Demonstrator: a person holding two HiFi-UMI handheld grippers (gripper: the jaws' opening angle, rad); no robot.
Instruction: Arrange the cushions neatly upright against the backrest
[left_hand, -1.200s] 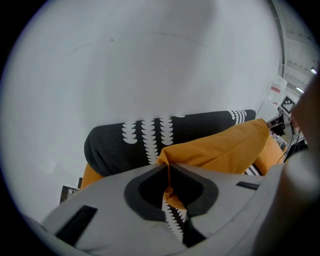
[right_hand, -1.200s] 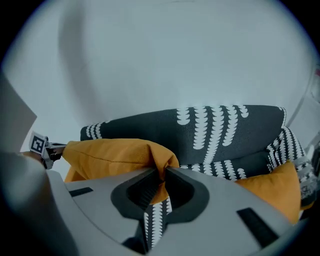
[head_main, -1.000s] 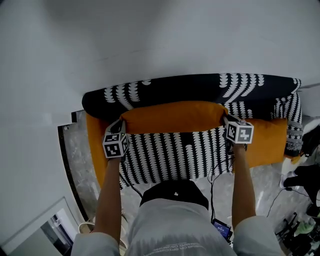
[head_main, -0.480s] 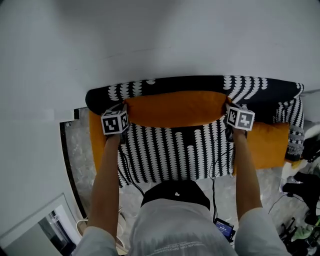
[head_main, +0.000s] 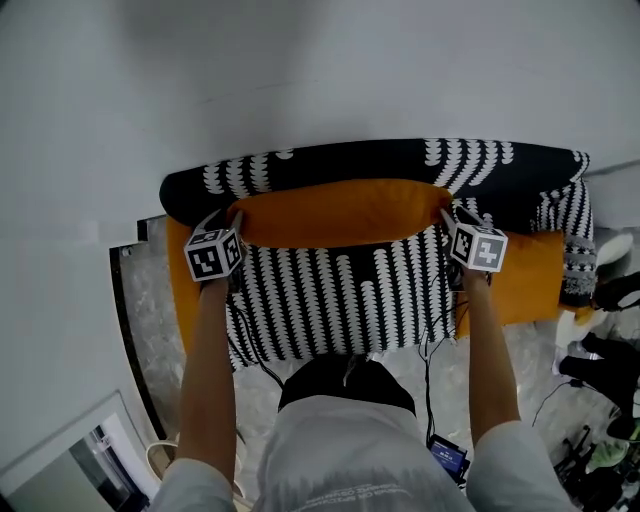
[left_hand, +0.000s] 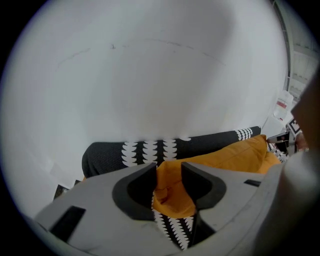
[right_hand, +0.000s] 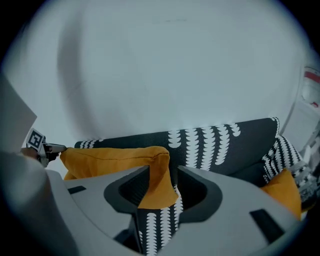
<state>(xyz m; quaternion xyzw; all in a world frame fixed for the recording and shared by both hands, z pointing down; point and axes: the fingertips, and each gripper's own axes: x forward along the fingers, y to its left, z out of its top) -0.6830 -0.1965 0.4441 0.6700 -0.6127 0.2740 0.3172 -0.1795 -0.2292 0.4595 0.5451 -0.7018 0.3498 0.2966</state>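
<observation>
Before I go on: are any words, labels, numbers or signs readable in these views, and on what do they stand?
No words or numbers can be read in any view.
Left marker cube and right marker cube: black-and-white square patterns only, no letters.
White object with a red label: too blurred to read.
Device with a lit blue screen: too small to read.

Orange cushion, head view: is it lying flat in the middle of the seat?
No, the orange cushion sits along the backrest, with the striped seat showing in front of it.
</observation>
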